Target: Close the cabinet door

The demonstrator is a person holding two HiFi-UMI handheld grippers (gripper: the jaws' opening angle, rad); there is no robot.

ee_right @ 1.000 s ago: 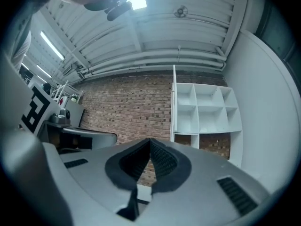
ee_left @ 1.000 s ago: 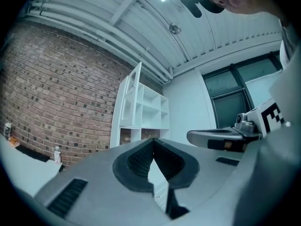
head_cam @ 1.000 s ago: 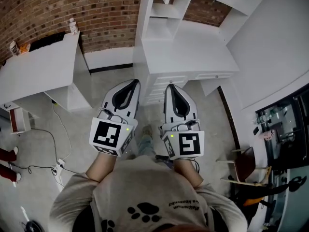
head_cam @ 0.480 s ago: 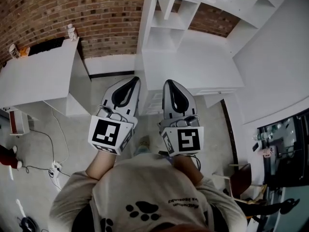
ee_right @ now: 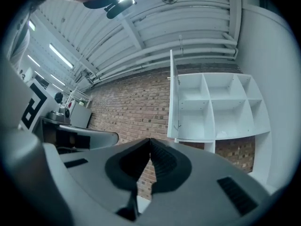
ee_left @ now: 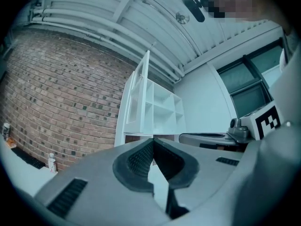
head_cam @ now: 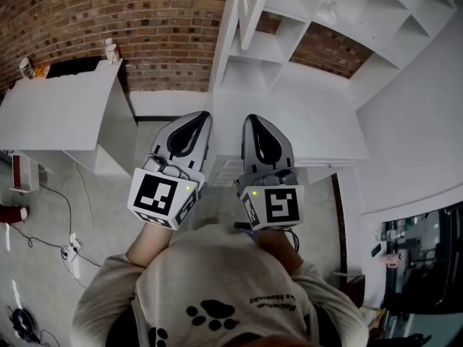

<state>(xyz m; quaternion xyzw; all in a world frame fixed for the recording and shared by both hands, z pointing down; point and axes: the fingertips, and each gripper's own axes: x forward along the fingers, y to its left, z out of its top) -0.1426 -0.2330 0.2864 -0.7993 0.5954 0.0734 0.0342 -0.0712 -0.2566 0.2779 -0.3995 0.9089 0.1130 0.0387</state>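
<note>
White cabinet door (head_cam: pixel 248 13) is hanging open, and the left gripper (head_cam: pixel 201 116) and right gripper (head_cam: pixel 253 118), both closed on nothing, are probably risking a push glancing off its thin edge.

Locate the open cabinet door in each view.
Head view: cabinet door top centre, jutting off the shelves.
Left gripper view: cabinet door left of centre, angled.
Right gripper view: cabinet door centre, edge-on.
Shared landmark: brick wall left of it.

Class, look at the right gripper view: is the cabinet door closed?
No: the door stands open, swung out edge-on at the left side of the shelves.
</note>
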